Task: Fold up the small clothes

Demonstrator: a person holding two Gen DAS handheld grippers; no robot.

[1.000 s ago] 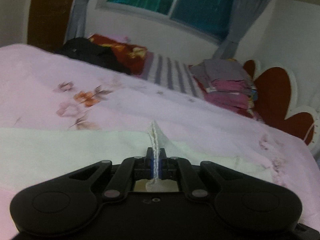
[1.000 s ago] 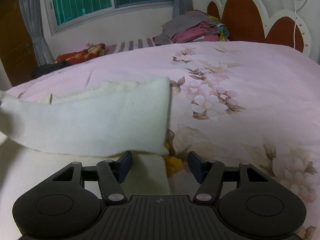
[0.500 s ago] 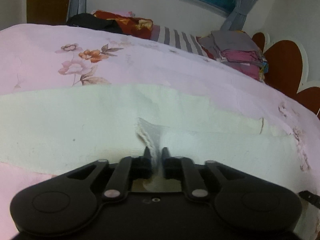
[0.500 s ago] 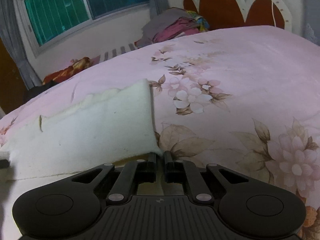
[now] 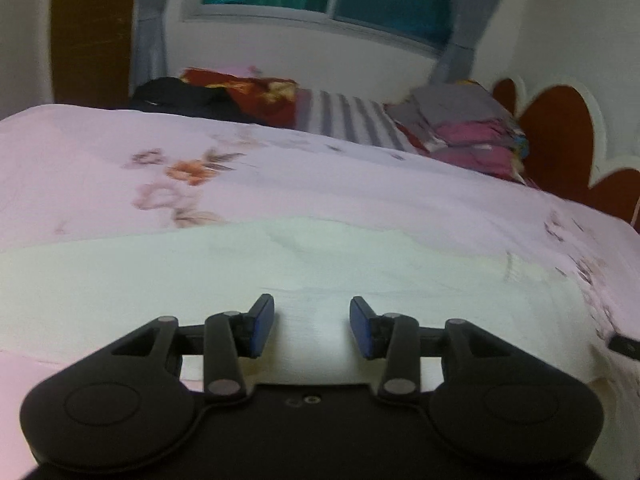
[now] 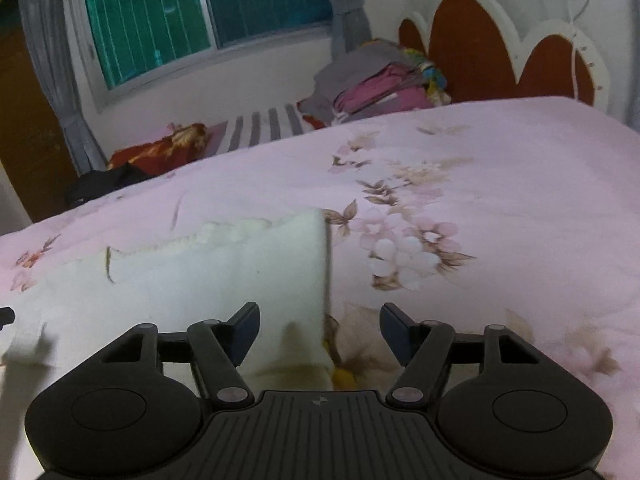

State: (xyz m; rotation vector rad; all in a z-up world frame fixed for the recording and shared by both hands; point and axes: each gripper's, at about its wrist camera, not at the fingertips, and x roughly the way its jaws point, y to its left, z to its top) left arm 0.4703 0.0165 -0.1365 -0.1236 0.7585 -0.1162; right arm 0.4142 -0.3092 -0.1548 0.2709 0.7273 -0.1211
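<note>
Left wrist view shows the left gripper (image 5: 312, 326) spread wide and holding nothing, over the cream garment (image 5: 280, 272) lying on the pink floral bedspread (image 5: 280, 168). The right gripper (image 6: 320, 330) gapes equally empty above the garment's edge, seemingly folded.

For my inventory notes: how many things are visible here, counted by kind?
Grippers: 2, left gripper and right gripper, both open.
White garment: 1.
Floral bedspread: 1.
Stack of folded clothes: 1.
Total: 5.
</note>
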